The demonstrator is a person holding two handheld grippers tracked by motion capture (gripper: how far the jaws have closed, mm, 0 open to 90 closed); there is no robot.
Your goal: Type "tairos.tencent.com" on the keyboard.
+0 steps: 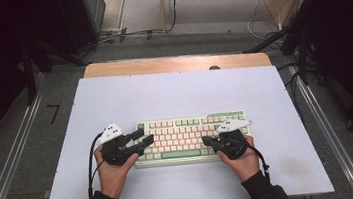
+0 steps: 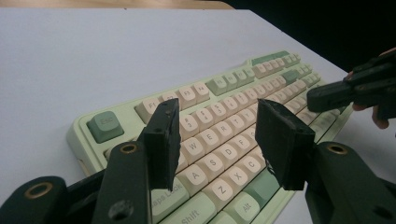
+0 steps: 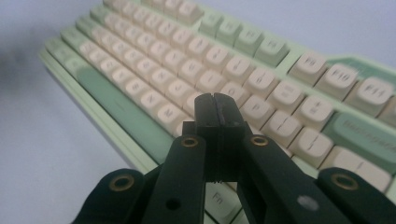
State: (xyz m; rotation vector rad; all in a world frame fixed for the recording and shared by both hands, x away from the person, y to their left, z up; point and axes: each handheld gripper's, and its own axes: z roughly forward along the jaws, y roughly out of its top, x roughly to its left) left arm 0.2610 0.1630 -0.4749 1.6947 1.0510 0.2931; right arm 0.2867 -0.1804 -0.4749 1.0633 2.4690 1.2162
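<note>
A pale green keyboard [image 1: 188,128] with cream keys lies on the white sheet, near the front. My left gripper [image 1: 143,137] hovers over the keyboard's left end, open, with nothing between its pads. In the left gripper view those jaws [image 2: 217,126] frame the letter keys around W, E, S and D, and the Esc key [image 2: 105,126] sits at the left. My right gripper [image 1: 205,139] is shut and empty, its tip over the lower right rows. In the right gripper view the closed tip [image 3: 215,100] stands just above the keys [image 3: 187,60] near the space bar [image 3: 126,112]. The right gripper [image 2: 327,95] also shows far off.
The white sheet [image 1: 174,94] covers a wooden table [image 1: 175,63] whose far edge shows. Metal rails [image 1: 14,153] run along both sides on the floor. Cables [image 1: 122,35] and dark curtains lie beyond the table.
</note>
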